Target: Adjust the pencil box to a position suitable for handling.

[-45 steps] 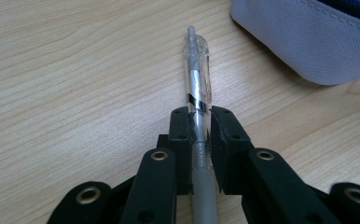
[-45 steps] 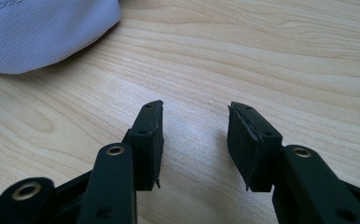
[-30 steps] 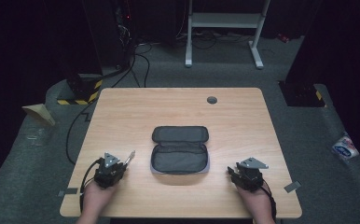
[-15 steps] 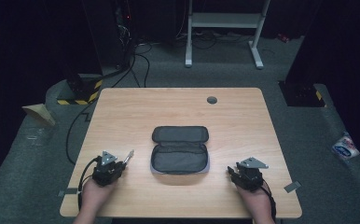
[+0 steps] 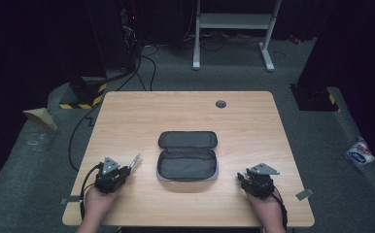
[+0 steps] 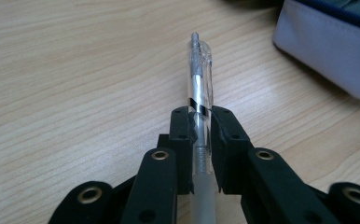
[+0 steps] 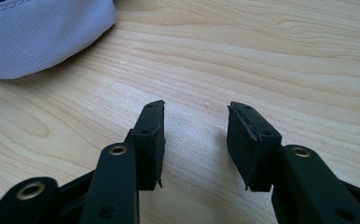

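Note:
A clear plastic pen (image 6: 200, 70) sticks out forward from my left gripper (image 6: 201, 114), whose jaws are shut on its barrel. From above, that left gripper (image 5: 127, 167) rests at the table's front left with the pen (image 5: 135, 160) pointing toward an open grey pencil case (image 5: 188, 155) lying flat at the table's middle. My right gripper (image 5: 240, 178) sits at the front right, just right of the case. Its jaws stand open over bare wood (image 7: 196, 122) with nothing between them. A corner of the case (image 7: 38, 37) lies ahead to its left.
The wooden table (image 5: 142, 114) has a dark round cable hole (image 5: 220, 104) near its far edge. Cables and a white desk frame (image 5: 234, 22) are on the floor beyond. A white packet (image 5: 359, 151) lies on the floor at the right.

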Motion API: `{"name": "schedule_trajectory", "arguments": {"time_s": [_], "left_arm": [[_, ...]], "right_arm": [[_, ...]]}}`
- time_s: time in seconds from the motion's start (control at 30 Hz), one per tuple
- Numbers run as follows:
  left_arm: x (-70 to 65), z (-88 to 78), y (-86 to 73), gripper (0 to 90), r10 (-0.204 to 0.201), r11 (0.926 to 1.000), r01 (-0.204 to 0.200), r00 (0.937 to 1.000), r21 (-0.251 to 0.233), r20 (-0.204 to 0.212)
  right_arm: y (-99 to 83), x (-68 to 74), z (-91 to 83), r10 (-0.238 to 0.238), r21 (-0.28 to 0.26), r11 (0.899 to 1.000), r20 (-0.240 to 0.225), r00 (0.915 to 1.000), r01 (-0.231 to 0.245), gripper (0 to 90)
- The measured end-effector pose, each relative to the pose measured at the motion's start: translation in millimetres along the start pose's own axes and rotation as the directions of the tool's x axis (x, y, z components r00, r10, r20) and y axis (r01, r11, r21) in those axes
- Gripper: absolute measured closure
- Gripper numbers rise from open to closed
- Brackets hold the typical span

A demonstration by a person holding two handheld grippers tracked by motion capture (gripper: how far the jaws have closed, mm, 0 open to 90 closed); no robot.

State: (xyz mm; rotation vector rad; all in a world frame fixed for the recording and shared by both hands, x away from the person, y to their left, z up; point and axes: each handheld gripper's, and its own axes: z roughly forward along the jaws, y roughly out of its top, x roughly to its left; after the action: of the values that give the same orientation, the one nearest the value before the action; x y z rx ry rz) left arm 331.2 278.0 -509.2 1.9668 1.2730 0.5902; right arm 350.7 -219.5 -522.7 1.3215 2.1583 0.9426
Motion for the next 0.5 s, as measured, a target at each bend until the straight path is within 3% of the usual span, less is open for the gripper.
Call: {"name": "schedule_trajectory", "arguments": {"time_s": [0.5], "left_arm": [[-1.7, -14.4, 6.8, 79.2, -0.010, 0.9922, 0.011, 0.9999, -0.124, 0.012]], "right_arm": [[-0.5, -0.1, -0.6, -0.007, 0.001, 1.000, -0.005, 1.0000, 0.007, 54.8]]}}
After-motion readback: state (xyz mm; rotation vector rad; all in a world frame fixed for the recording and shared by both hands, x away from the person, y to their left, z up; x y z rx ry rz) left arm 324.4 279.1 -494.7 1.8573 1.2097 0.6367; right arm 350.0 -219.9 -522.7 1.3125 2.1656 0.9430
